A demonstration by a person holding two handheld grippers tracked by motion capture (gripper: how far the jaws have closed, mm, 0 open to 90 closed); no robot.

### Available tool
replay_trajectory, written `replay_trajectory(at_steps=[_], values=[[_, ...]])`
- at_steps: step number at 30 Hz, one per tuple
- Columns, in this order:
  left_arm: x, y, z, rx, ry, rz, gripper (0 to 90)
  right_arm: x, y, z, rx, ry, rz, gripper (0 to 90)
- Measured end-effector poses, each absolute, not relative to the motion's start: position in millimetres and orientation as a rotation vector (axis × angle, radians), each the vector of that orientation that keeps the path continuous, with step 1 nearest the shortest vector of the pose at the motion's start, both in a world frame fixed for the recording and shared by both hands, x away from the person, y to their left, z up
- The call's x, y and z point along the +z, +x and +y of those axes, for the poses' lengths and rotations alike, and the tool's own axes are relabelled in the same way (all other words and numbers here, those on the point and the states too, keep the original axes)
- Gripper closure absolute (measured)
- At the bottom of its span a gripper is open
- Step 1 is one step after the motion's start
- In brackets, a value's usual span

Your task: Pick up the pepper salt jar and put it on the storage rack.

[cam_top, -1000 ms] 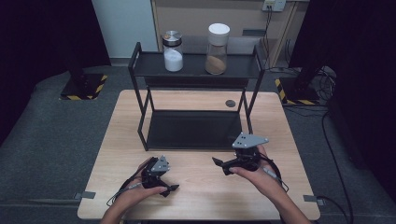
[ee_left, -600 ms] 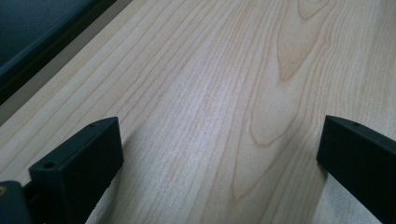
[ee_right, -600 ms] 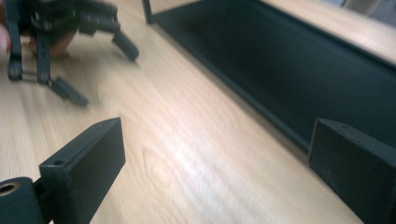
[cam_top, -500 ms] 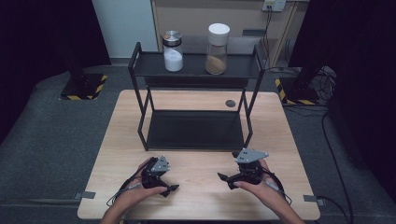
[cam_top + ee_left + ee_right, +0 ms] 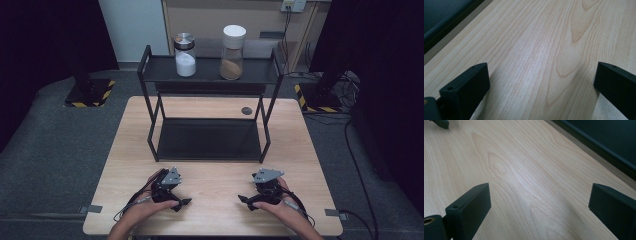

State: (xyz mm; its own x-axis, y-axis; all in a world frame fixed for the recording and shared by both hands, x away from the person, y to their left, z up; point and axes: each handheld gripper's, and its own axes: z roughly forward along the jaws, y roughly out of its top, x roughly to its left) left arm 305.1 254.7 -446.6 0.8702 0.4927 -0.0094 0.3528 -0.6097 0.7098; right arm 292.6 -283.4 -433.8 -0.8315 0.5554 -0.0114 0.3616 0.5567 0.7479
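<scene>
Wooden table (image 5: 215, 200), black two-tier rack (image 5: 210, 70) at the back. Left gripper (image 5: 184, 202) and right gripper (image 5: 243, 199) rest near the front edge, jaws spread, nothing between them. Nearest items are on the top shelf: glass jar of white powder (image 5: 185, 55), metal lid, and taller jar of brown powder (image 5: 233, 52), white lid. Probably rigid, slick, breakable, fairly heavy; grip mid-body, squarely.

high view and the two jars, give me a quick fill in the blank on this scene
1. The jar with white powder has a ____ lid.
2. Both jars stand on the rack's ____ shelf.
3. The jar with brown powder has a ____ lid.
4. Both tongs, left and right, are ____.

Missing words: silver; top; white; open
</scene>
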Motion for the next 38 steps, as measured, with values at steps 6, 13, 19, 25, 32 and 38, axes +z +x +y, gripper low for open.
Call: replay_trajectory(at_steps=[6, 13, 19, 25, 32, 38], values=[[-447, 305, 255, 0.240, 2.286, 0.607, 0.0, -439, 295, -285, 1.098, 0.772, 2.565, 5.2], [-447, 305, 255, 0.240, 2.286, 0.607, 0.0, -445, 297, -285, 1.079, 0.782, 2.583, 4.2], [-447, 305, 255, 0.240, 2.286, 0.607, 0.0, -447, 297, -288, 1.098, 0.792, 2.580, 3.0], [-447, 305, 255, 0.240, 2.286, 0.607, 0.0, -447, 298, -287, 1.095, 0.788, 2.585, 1.3], [-447, 305, 255, 0.240, 2.286, 0.607, 0.0, -447, 298, -287, 1.094, 0.788, 2.585, 1.3], [-447, 305, 255, 0.241, 2.286, 0.607, 0.0, -447, 298, -287, 1.093, 0.788, 2.585, 1.3]])
